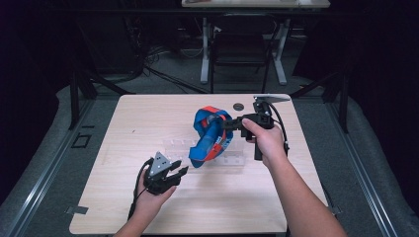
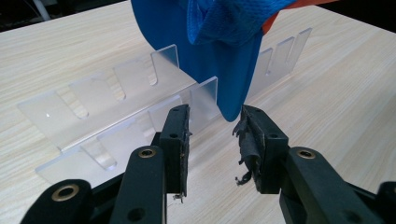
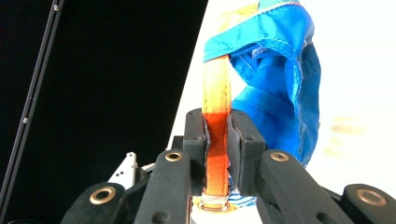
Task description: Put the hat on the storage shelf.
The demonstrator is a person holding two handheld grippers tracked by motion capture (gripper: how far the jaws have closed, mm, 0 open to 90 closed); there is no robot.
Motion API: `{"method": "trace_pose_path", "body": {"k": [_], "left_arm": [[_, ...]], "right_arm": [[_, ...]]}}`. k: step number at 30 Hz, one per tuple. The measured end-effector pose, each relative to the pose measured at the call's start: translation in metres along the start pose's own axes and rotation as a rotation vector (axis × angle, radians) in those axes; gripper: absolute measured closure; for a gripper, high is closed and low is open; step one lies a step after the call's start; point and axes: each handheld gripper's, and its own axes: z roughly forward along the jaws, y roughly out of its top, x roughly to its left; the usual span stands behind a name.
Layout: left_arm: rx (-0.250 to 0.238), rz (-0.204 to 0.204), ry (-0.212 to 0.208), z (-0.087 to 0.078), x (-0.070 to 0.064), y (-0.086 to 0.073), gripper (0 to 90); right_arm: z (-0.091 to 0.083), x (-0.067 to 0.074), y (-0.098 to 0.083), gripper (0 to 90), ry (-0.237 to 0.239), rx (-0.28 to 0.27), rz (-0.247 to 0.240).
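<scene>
While the right gripper (image 3: pixel 217 140) has its two black jaws closed tightly on the orange strap (image 3: pixel 217 107) of a blue fabric cap (image 1: pixel 210 133), the left gripper (image 2: pixel 212 135) stands with its jaws apart and nothing between them. No brand, label or writing can be read on the grippers, on the cap or on the table.

Seen from the right gripper view, the strap runs upward between the pads, and the blue cloth hangs just beyond the jaw tips, folded and shiny, with light stitching along its edges. From the high view, the right gripper (image 1: pixel 228 123) holds the cap from its right side, and the cap hangs above the middle of the table with its lower edge down at a clear plastic rack with upright slotted dividers (image 1: pixel 217 153).

Through the left gripper view, the rounded blue brim (image 2: pixel 233 70) comes down between two rows of the rack (image 2: pixel 116 107), just in front of the open jaws but not touching the pads. One pad (image 2: pixel 250 140) of this gripper looks worn and torn at its edge. From above, the left gripper (image 1: pixel 175 170) rests low at the front left, near the cap's lower end, and points toward it.

The cap is mostly bright blue, with an orange-red band around it and a mesh-like blue part near the top. The rack lies flat on the light wooden table (image 1: pixel 148 123). A small dark round hole (image 1: pixel 238 106) is at the far edge of the table, behind the cap.
</scene>
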Motion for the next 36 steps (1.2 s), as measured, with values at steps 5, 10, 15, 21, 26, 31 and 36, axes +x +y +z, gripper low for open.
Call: {"method": "trace_pose_path", "body": {"k": [5, 10, 15, 21, 26, 31, 36], "left_arm": [[0.019, 0.002, 0.003, -0.002, 0.002, -0.002, 61.9], [0.038, -0.019, 0.011, -0.007, 0.008, -0.007, 61.0], [0.041, -0.036, 0.008, -0.014, 0.013, -0.01, 58.7], [0.038, -0.056, 0.031, -0.031, 0.023, -0.019, 54.8], [0.031, -0.09, 0.052, -0.038, 0.033, -0.029, 53.0], [0.037, -0.11, 0.077, -0.041, 0.042, -0.04, 50.8], [0.052, -0.144, 0.081, -0.04, 0.05, -0.045, 49.7]], "right_arm": [[0.001, -0.005, -0.002, 78.4, -0.008, 0.003, 0.004], [0.002, -0.012, -0.004, 78.3, -0.02, 0.004, 0.02], [0.0, -0.014, -0.006, 78.2, -0.029, 0.008, 0.013], [-0.001, -0.017, -0.008, 78.0, -0.045, 0.012, 0.005], [-0.001, -0.02, -0.009, 78.0, -0.077, 0.017, 0.003], [-0.002, -0.022, -0.01, 77.6, -0.084, 0.024, 0.001], [-0.007, -0.023, -0.011, 73.3, -0.092, 0.02, 0.003]]}}
